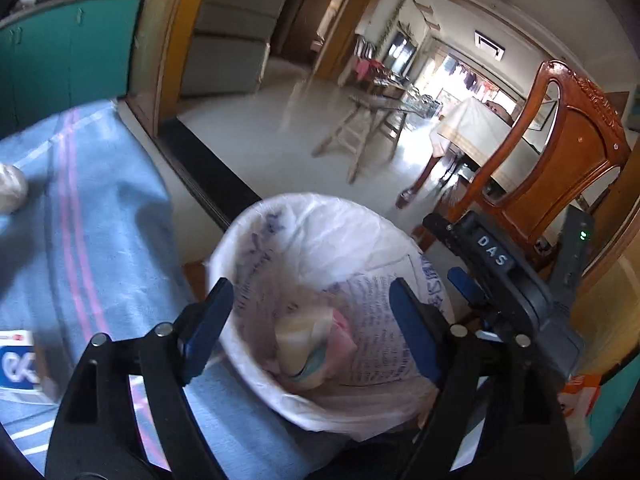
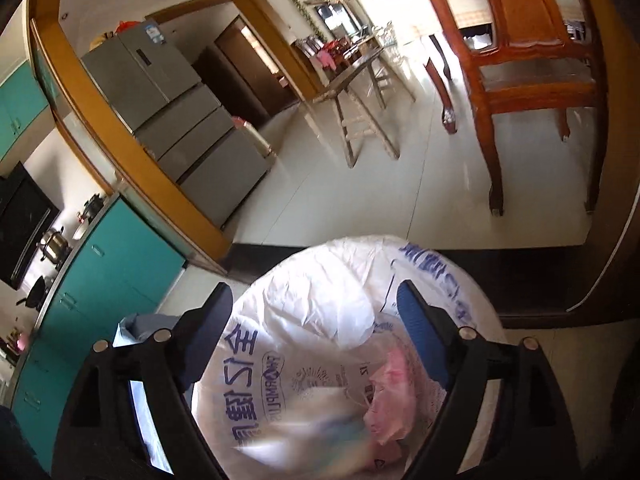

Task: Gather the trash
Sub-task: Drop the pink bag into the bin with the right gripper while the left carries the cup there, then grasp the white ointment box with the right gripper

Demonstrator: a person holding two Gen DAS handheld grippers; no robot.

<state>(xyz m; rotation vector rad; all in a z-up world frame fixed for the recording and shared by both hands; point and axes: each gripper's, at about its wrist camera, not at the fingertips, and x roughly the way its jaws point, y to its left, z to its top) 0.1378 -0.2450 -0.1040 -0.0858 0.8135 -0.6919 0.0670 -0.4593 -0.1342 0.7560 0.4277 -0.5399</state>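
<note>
- Left gripper was spread wide with nothing between its blue fingers, poised above the mouth of the bin at lower centre of the left wrist view.
- Right gripper was likewise spread and empty, poised over the same bin, which filled the lower centre of the right wrist view; its body showed at right in the left view.
- Bin liner, a thin white plastic bag, was judged light, soft and slippery; it would crumple under a pinch and could tear if dragged. The folded-over rim looked like the best place to grip it.
- Trash in the bin sat at the bottom: a pale crumpled mass with a pink piece. It appeared light and compressible; details were blurred.
- Further items lay on the blue striped cloth at left of the left view: a blue-and-white carton at the lower left edge and a pale crumpled wad at the far left edge. The carton was judged stiff and light, best taken across its narrow sides.
- Legible writing: "DAS" on the right gripper body. The liner carried blue printed characters, seen mirrored and not reliably readable. The carton logo was only partly in frame.
</note>
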